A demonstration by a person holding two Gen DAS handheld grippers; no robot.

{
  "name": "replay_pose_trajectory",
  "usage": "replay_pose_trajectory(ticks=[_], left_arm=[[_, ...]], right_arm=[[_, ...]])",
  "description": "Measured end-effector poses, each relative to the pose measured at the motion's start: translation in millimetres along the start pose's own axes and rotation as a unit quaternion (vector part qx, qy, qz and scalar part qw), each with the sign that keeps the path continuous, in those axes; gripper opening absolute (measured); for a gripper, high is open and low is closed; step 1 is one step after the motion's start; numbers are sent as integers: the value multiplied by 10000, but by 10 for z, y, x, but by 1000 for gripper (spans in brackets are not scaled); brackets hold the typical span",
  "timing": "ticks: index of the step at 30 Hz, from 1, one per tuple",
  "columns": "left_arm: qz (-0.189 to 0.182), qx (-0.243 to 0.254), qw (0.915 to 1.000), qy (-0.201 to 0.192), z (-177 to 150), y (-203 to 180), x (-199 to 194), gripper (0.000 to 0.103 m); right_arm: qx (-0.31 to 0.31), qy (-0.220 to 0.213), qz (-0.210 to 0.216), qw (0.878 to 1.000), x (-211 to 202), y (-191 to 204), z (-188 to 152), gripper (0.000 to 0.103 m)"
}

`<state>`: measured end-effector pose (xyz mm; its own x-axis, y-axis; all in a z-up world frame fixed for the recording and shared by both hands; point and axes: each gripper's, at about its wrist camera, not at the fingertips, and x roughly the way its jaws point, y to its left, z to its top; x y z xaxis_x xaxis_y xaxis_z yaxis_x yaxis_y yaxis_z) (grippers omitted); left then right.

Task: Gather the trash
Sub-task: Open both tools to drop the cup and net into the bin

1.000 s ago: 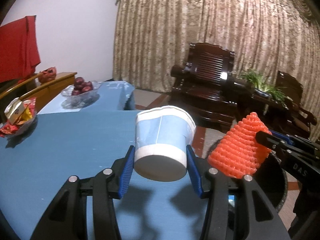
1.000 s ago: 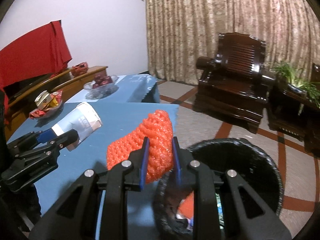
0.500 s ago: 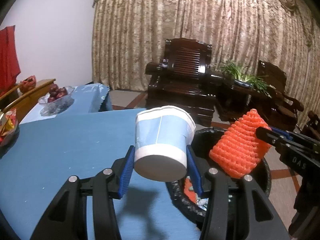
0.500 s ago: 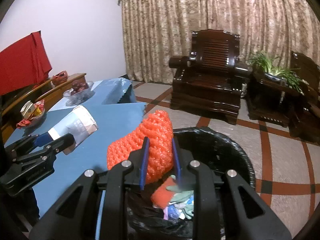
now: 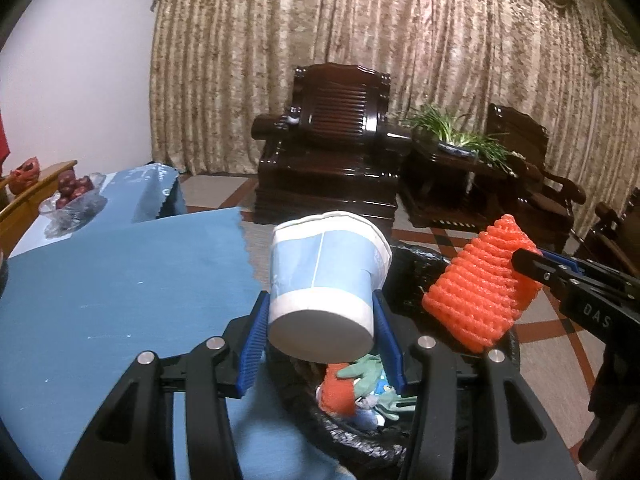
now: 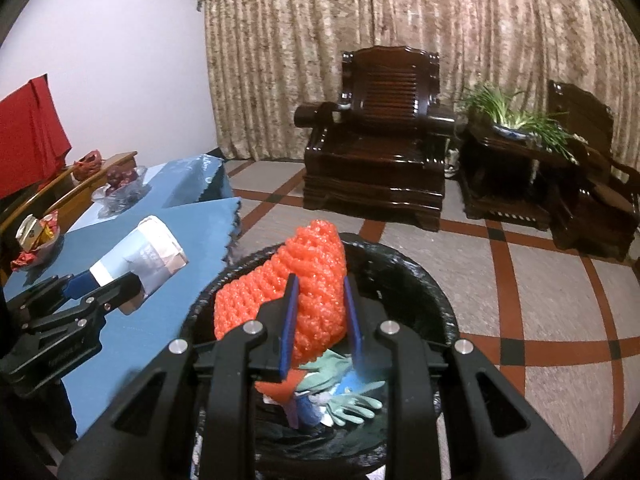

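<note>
My left gripper (image 5: pixel 320 312) is shut on a blue and white paper cup (image 5: pixel 326 280), held base toward the camera at the bin's left rim. The cup also shows in the right wrist view (image 6: pixel 140 256). My right gripper (image 6: pixel 318 312) is shut on an orange foam fruit net (image 6: pixel 296 280) and holds it over the black-lined trash bin (image 6: pixel 420 280). The net shows in the left wrist view (image 5: pixel 480 284), above the bin (image 5: pixel 408 268). Inside the bin lie green gloves (image 6: pixel 352 400) and orange and blue scraps.
A blue-covered table (image 5: pixel 120 280) lies left of the bin, with a glass bowl of dark fruit (image 5: pixel 72 196) and a snack dish (image 6: pixel 36 236) at its far side. Dark wooden armchairs (image 6: pixel 384 140) and a plant stand (image 6: pixel 516 128) stand across the tiled floor.
Both grippers have moved right, off the table toward the bin. The net now hangs over the bin's opening and the cup has reached its left rim. Both grips are unchanged.
</note>
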<state>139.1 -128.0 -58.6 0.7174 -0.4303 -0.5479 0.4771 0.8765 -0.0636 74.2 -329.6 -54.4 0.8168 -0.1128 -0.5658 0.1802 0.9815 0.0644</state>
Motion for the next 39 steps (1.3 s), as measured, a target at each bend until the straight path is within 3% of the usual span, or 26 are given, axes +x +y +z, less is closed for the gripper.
replay_pose_trajectory(ticks=[16,39], left_arm=[[-143,143,9996,210,-62,-219,482,49],[-193,163,9986,469,-154,-289,829,50]], right_arm=[[99,283,-274,9992,346,-316,-142,21],[134,505,-294,9982,679,-328,-194,21]])
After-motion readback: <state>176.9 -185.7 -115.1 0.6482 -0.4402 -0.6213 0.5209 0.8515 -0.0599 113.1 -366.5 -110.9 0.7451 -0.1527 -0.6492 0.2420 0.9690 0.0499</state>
